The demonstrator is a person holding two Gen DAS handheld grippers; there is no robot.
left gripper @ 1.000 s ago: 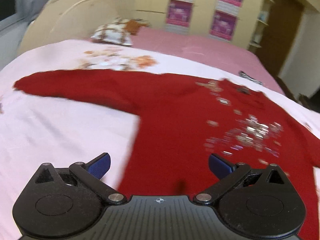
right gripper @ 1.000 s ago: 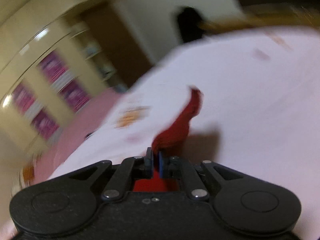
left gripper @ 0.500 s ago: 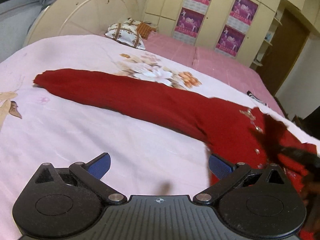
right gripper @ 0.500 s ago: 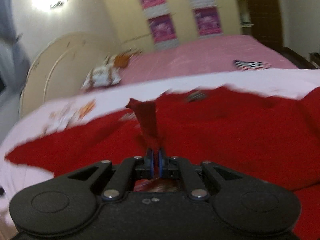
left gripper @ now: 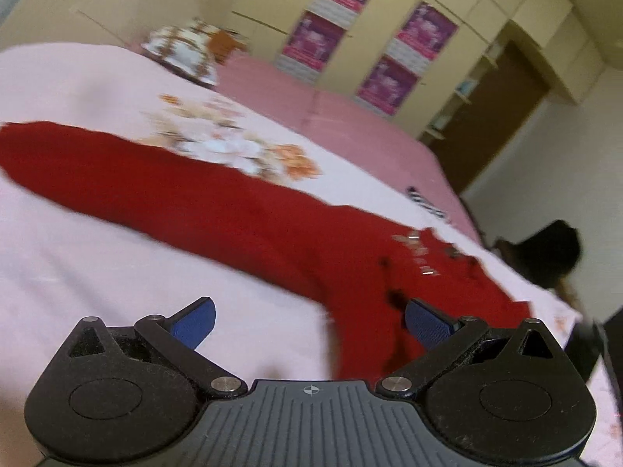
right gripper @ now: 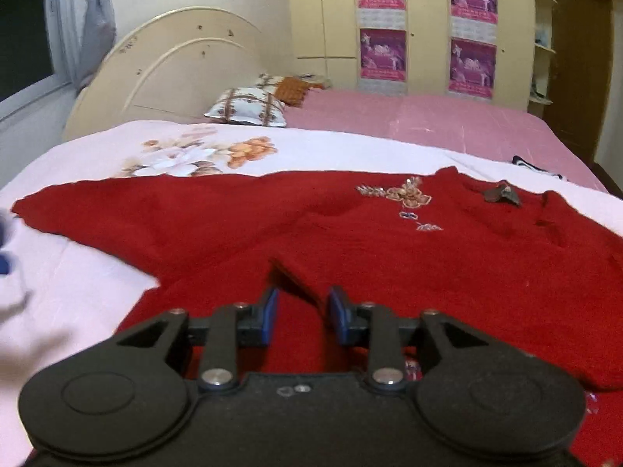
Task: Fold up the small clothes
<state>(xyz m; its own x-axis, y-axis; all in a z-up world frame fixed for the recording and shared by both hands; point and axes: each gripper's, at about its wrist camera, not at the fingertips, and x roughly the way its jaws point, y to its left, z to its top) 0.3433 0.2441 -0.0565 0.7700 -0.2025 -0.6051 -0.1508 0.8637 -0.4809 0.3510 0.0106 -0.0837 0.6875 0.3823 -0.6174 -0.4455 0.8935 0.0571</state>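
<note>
A red sweater (right gripper: 389, 249) with beaded flower trim lies flat on the pink bed sheet (right gripper: 78, 303). One sleeve (right gripper: 296, 276) is folded back over the body, and its end lies between the fingers of my right gripper (right gripper: 301, 311). The jaws are opening and the pads stand clear of the cloth. The other sleeve (left gripper: 117, 179) stretches out to the left. My left gripper (left gripper: 309, 321) hangs wide open and empty over the sheet, its right finger at the edge of the sweater (left gripper: 350, 257) by the armpit.
A patterned pillow (right gripper: 249, 111) and a cream headboard (right gripper: 167, 66) stand at the far end of the bed. Cupboards with pink posters (right gripper: 381, 50) line the back wall. A small striped item (right gripper: 533, 165) lies at the far right.
My right gripper swung the sleeve end across onto the sweater's body and its jaws have parted. The left gripper moved sideways from the body toward the outstretched sleeve, staying open.
</note>
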